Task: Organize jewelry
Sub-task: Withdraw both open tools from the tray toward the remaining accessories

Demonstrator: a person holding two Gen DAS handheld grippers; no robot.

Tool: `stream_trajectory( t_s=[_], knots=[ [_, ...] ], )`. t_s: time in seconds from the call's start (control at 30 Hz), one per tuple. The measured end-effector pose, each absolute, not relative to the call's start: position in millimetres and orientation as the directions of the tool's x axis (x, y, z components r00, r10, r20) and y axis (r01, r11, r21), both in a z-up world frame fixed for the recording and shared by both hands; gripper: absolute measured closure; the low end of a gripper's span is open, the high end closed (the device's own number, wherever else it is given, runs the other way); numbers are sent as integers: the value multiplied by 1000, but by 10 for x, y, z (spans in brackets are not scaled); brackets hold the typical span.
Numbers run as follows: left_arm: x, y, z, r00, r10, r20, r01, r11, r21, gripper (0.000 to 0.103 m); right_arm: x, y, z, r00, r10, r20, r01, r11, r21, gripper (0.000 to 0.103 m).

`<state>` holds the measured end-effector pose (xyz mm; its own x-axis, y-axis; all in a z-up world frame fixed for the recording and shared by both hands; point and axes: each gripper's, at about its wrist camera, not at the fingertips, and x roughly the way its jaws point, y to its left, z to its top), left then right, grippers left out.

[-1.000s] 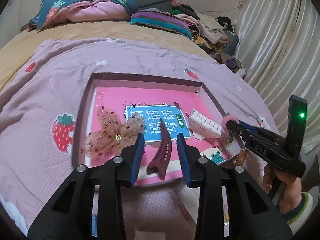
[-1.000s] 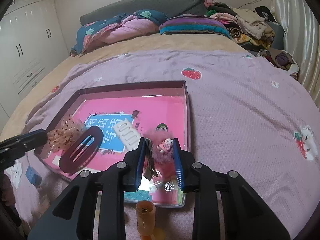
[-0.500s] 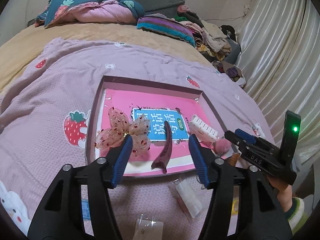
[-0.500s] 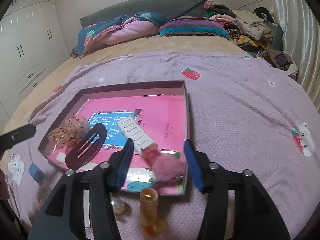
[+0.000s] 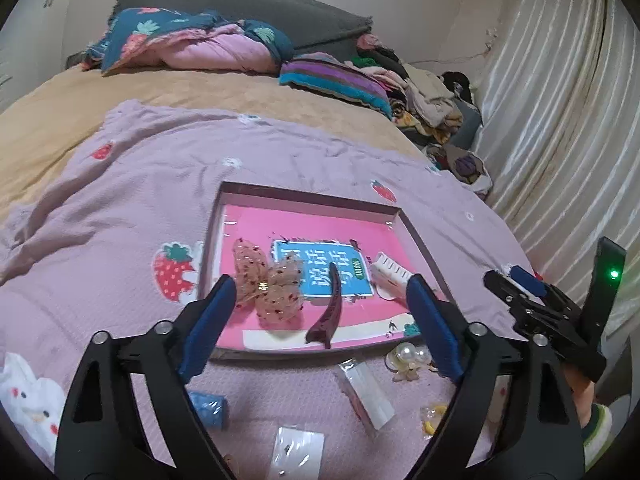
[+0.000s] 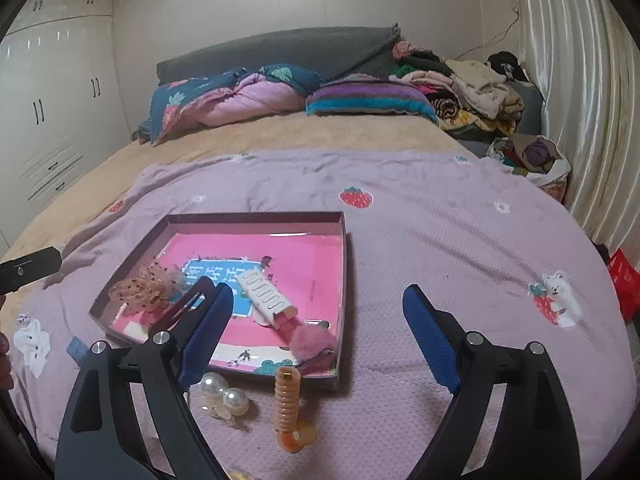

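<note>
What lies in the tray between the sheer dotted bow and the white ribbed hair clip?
The dark maroon curved hair clip, seen in the left wrist view, with bow left and white clip right.

The only legible text is on the pink book cover (image 5: 320,232) lying in the shallow box (image 5: 308,196), centre of the left wrist frame. A blue panel (image 5: 320,270) carries large white Chinese characters — "说话" can be made out, the rest partly hidden by hair accessories. A small green oval badge (image 5: 361,272) at the panel's right edge holds characters too small to read. In the right wrist frame, lower left, the same panel (image 6: 224,276) is largely covered — unreadable.
</note>
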<state>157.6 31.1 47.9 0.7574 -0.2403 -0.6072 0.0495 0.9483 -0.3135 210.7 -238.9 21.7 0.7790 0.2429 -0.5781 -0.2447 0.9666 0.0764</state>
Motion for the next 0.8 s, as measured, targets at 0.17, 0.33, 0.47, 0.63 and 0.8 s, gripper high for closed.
stream_trajectory(
  t_s=[0.17, 0.33, 0.47, 0.63, 0.8],
  knots=[
    [1421, 414, 609, 783, -230, -577, 35, 944, -329, 11, 1947, -2400, 389, 800, 264, -539, -258, 962, 87, 10],
    [1287, 500, 709, 803, -220, -554, 25, 941, -338, 10, 1764, -2421, 552, 821, 270, -503, -267, 960, 79, 9],
    [1185, 544, 740, 808, -212, -549, 18, 942, -336, 10, 1635, -2471, 621, 832, 263, -489, -264, 962, 69, 9],
    [1107, 523, 719, 803, -209, -558, 21, 946, -324, 10, 1531, -2535, 655, 841, 240, -485, -242, 969, 60, 8],
    [1034, 481, 676, 794, -215, -569, 30, 948, -317, 10, 1397, -2610, 666, 849, 220, -481, -223, 973, 53, 8]
  ],
)
